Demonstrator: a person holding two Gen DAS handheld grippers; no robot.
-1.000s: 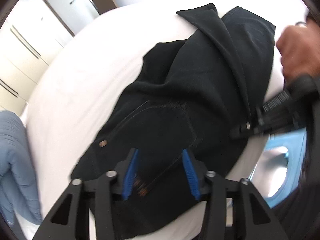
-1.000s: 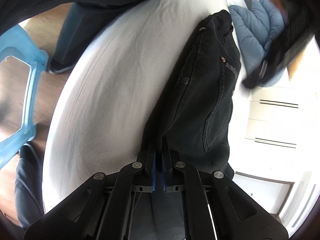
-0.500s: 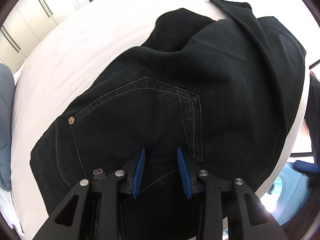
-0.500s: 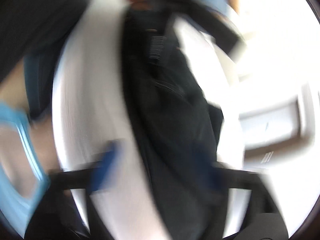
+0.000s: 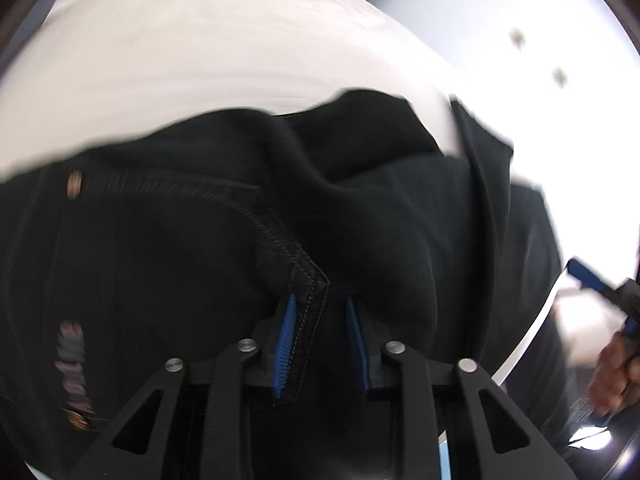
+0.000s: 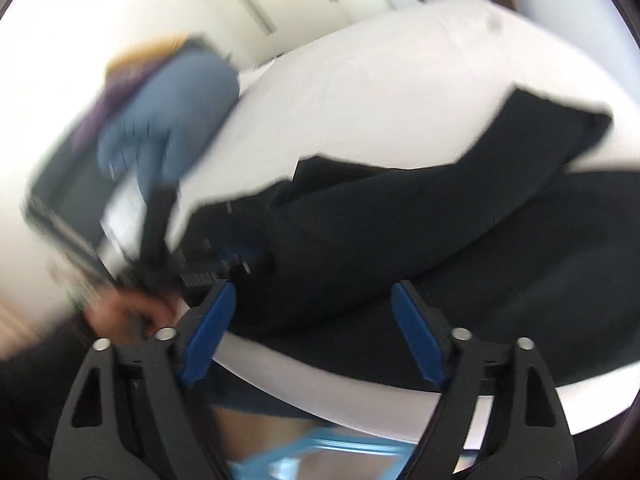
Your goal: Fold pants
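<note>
Between the blue-padded fingers (image 5: 285,344) of the left gripper (image 5: 318,300): a stitched pocket corner of the black denim pants (image 5: 192,264). Jaws narrow, just been closing, fabric in the gap; whether the pads already press on it, cannot tell. On the right gripper (image 6: 316,292), blue pads (image 6: 416,336) well apart, just been narrowing from wider, nothing between them, poised above the near hem of the garment.

Pants lying rumpled and part-doubled across the bed, one leg (image 6: 560,136) angled away over the sheet. Likely heavy and limp, thick at seams, not slippery; best taken at the waistband or a stitched edge, where layers hold together.

Beneath, a white bedsheet (image 5: 208,52), soft and yielding. Beside it, a padded blue-grey jacket (image 6: 168,120); beyond, pale cupboard doors (image 6: 280,4); below the bed edge, a light blue plastic frame (image 6: 328,452), blurred.
</note>
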